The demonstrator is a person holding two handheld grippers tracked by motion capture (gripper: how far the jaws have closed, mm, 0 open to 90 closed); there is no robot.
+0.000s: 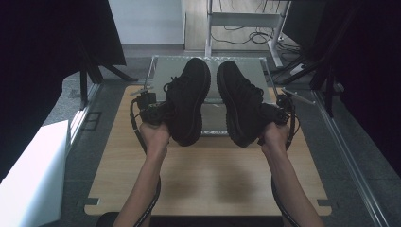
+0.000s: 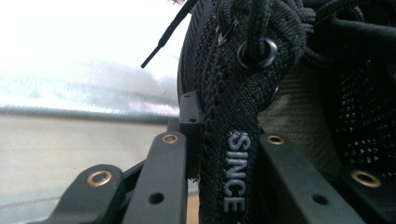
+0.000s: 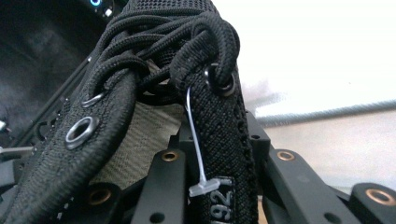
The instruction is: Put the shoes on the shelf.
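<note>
Two black shoes, both lifted above the table [image 1: 208, 175]: left shoe [image 1: 188, 101] pinched at its collar by your left gripper [image 1: 152, 111], right shoe [image 1: 241, 101] likewise by your right gripper [image 1: 280, 112]. Step judged: carrying. Next: choose a landing spot, lower level.

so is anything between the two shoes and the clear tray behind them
Nothing visible does. The left gripper holds the left black shoe and the right gripper the right black shoe, both raised right over the tray's near edge, with no object between.
</note>
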